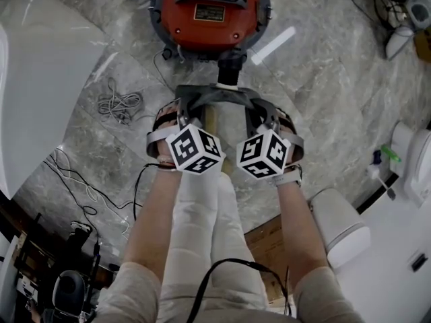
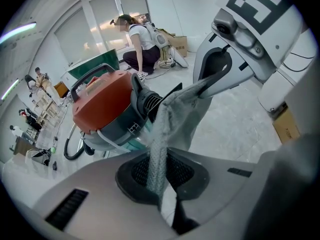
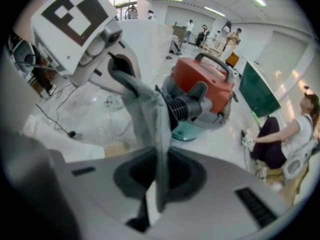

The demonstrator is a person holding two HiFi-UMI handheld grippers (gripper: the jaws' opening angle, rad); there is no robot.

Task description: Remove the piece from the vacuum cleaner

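Left claw (image 2: 159, 175): closed, pinching one end of the grey piece (image 1: 214, 97); the fabric runs up out of the pads toward the other claw.
Right claw (image 3: 160, 176): closed too, clamped on the opposite end of the same fabric.
Floor (image 1: 323, 79): grey marble. It carries the vacuum cleaner, with a loose cable coil (image 1: 119, 105) lying off to the left, well apart.
Vacuum cleaner (image 1: 209, 9): round red canister with a dark handle, at the top of the head view, just beyond both claws.
Grey piece, place: held off the floor between the two claws, directly in front of the canister. Its middle lies against the black ribbed neck (image 1: 231, 67).
Ribbed neck: juts from the canister toward the person. Both gripper views show the fabric crossing in front of it.
Done so far: both ends are gripped, so the hold appears secure.
Left to do: the piece looks not yet clear of the neck, though I cannot tell whether it is fastened there or only resting. Drawing it away from the canister is probably what remains.
Long axis: side to side across the head view, claw to claw, crosswise to the neck.
Pointing: it arches, with the crown toward the canister and both ends trailing back to the person.
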